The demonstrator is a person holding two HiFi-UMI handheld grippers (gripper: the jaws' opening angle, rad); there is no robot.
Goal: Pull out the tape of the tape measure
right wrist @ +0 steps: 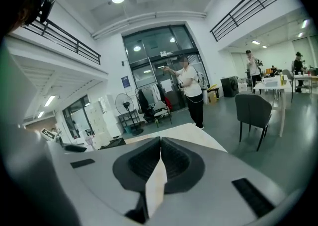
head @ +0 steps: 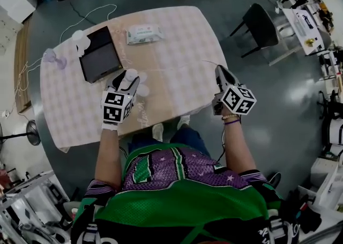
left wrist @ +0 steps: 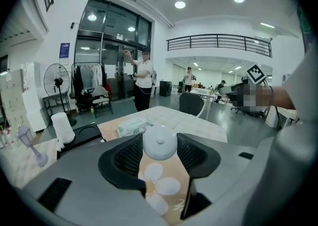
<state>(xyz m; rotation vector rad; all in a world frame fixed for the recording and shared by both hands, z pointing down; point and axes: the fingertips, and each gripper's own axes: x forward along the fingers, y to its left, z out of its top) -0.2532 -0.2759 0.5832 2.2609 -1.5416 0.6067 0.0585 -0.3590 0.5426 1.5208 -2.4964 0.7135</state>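
Tape measure [left wrist: 159, 144], white and round, sits clamped in the left gripper [head: 126, 82] above the table [head: 177, 28], near side. Right gripper [right wrist: 160, 153], at the table's right edge, has its jaws pressed together. Print on the far wipes pack [head: 143, 34] is unreadable.

Both forearms reach forward. Left tool [head: 127, 79] grips the tape measure [left wrist: 159, 143], jaws half apart; right tool [head: 220, 69] has its jaws pressed together.

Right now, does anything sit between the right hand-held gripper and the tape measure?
Nothing visible does. The tape measure sits in the left hand-held gripper's jaws; only tabletop shows between it and the shut right hand-held gripper.
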